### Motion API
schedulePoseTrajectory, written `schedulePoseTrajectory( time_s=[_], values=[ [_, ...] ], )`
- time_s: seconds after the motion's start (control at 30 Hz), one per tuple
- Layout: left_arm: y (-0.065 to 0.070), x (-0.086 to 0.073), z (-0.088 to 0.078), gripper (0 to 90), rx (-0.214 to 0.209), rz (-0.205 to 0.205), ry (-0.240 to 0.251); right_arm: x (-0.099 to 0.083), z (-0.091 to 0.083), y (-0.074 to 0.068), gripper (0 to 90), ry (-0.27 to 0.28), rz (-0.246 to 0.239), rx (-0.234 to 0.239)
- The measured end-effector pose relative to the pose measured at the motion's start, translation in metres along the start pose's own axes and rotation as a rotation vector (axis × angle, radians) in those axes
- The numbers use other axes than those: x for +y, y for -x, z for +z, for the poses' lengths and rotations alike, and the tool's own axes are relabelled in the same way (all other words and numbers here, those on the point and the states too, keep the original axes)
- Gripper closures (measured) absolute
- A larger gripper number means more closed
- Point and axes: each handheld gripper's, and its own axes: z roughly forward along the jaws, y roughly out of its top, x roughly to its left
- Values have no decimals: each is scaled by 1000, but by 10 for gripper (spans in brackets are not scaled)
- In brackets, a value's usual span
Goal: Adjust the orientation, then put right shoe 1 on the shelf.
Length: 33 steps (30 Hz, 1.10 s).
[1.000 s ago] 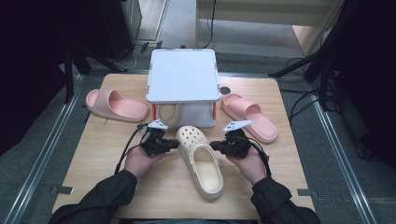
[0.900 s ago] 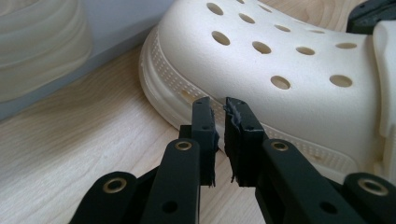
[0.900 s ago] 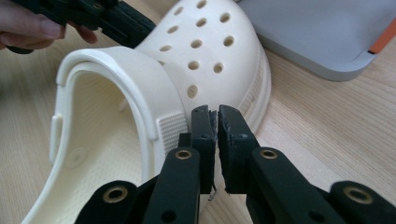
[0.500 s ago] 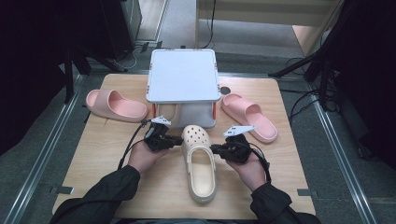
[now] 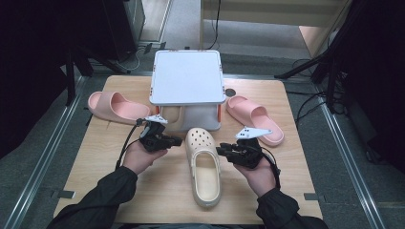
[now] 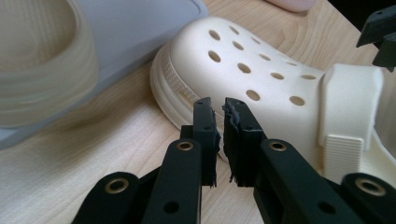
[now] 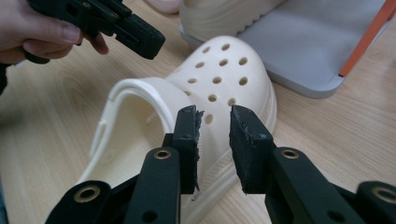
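Observation:
A cream clog [image 5: 204, 162] lies in the middle of the wooden table [image 5: 119, 191], toe toward the white stand [image 5: 187, 78]. My left gripper [image 5: 175, 141] hovers at the clog's toe on its left side. In the left gripper view the left gripper [image 6: 218, 105] has its jaws a narrow slit apart, with nothing between them and the clog [image 6: 261, 60] just beyond. My right gripper [image 5: 222, 150] sits by the clog's right side. In the right gripper view the right gripper [image 7: 214, 114] has just been opening its jaws; they stand apart and empty before the clog [image 7: 224, 65].
One pink slide [image 5: 114, 107] lies at the left and another pink slide [image 5: 255, 118] at the right of the stand. A second cream shoe [image 5: 174, 117] rests under the stand's top. Metal rails edge the table on both sides.
The clog's heel has swung a little to the left, so it lies straighter. The right gripper has opened and lifted slightly away from the clog's side. The left gripper has hardly moved.

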Motion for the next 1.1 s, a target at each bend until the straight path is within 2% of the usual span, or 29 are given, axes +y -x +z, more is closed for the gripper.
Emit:
schedulePoseTrajectory(
  time_s=[0.1,0.27,0.5,0.67,0.8,1.0,1.1],
  values=[
    [-1,2,-8,827,4,2,-1,-1,-5,-4,728,12,6,2],
    [-2,5,-19,839,-5,-3,0,-5,-8,-11,725,1,26,3],
    [-7,15,-37,865,-3,-12,12,-8,-9,-18,691,-3,19,13],
    [-7,27,-52,866,0,3,27,-13,-9,-23,618,-8,43,20],
    [-8,38,-64,881,-2,0,37,-16,-5,-27,580,-16,38,13],
    [-10,54,-75,877,9,5,41,-20,-2,-26,565,-20,69,3],
    [-11,70,-79,875,18,22,39,-21,0,-26,559,-29,81,-6]
  ],
)
